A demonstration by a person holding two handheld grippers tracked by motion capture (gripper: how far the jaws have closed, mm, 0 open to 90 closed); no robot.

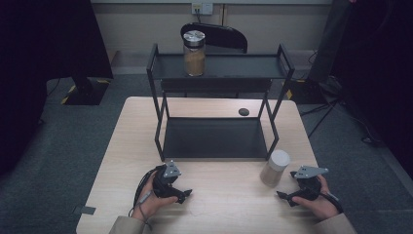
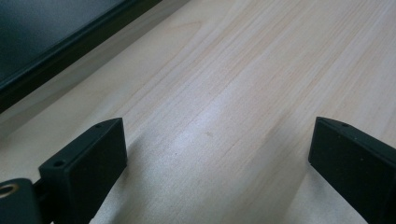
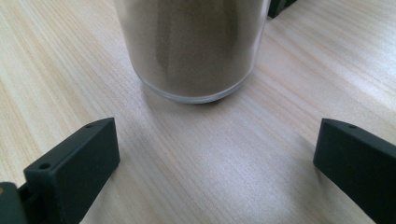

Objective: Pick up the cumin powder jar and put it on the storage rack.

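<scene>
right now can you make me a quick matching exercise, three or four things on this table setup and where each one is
Things:
1. jar with metal lid
2. jar with white lid
3. left tool
4. small dark disc

Places:
A. over bare wood, front left
B. top shelf of the black rack
C. tabletop behind the rack
D. tabletop just ahead of the right tool

Pairs: 1-B, 2-D, 3-A, 4-C

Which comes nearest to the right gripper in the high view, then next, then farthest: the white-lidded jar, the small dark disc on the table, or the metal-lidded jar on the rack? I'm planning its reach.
1. White-lidded jar: on the table just left of the right gripper.
2. Small dark disc: on the table behind the rack's right legs.
3. Metal-lidded jar: on the top shelf, toward its left.
</scene>
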